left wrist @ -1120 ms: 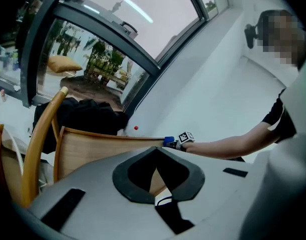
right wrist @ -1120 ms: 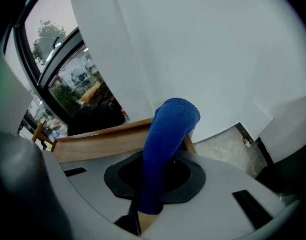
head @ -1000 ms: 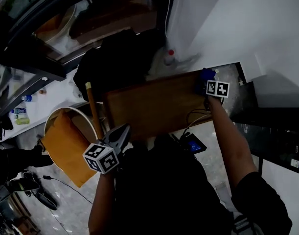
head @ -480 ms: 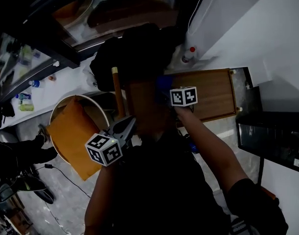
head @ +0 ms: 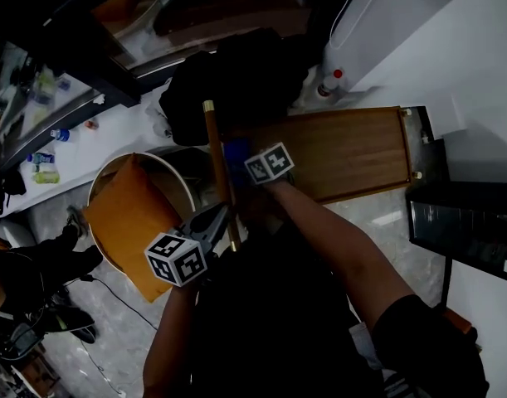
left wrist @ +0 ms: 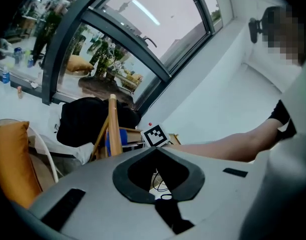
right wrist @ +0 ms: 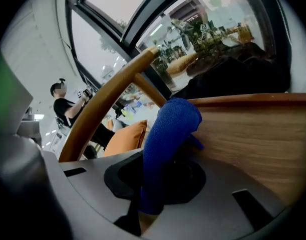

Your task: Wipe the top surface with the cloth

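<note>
Cloth [right wrist: 170, 129] is sitting clamped in my right gripper [head: 243, 160], and I'm pressing its blue fold against the left end of the wooden top [head: 344, 152], just beside a wooden pole [head: 217, 164]. I'm holding my left gripper [head: 210, 224] off the top, jaws pinched together on nothing, hanging near an orange cushion [head: 124, 218].

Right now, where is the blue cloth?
In the head view the blue cloth is clamped in the right tongs, at the left end of the wooden tabletop, beside the wooden pole.
</note>
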{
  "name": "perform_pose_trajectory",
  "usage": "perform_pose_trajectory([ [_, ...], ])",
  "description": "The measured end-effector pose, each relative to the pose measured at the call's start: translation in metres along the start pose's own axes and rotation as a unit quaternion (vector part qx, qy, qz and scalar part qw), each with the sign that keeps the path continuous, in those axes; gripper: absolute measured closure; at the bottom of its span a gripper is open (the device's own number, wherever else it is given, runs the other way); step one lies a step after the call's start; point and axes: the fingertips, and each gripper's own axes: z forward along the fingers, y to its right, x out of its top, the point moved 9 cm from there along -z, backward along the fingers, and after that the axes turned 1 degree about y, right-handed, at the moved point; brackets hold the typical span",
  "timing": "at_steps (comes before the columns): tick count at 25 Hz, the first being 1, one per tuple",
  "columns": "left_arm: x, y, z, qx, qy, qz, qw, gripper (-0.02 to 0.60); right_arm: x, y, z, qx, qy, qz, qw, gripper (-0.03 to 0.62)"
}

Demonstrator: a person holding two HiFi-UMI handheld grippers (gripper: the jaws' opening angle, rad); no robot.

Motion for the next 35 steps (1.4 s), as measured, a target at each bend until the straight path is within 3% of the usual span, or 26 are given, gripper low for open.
perform_pose_trajectory([
  [20,0.009,-0.004,0.008,0.014,0.028,-0.019,0.9993,0.571,-0.005,0.020,-0.003,-0.030,-0.042,-0.010,0.999,0.525],
  [26,0.014,0.019,0.039,0.021,0.043,-0.015,0.9987,0.571,-0.009,0.055,-0.043,-0.046,-0.042,-0.009,0.998,0.525],
  [35,0.010,0.075,0.104,-0.001,0.022,-0.008,0.9997,0.571,-0.033,0.119,-0.126,-0.076,-0.034,0.010,0.996,0.525],
])
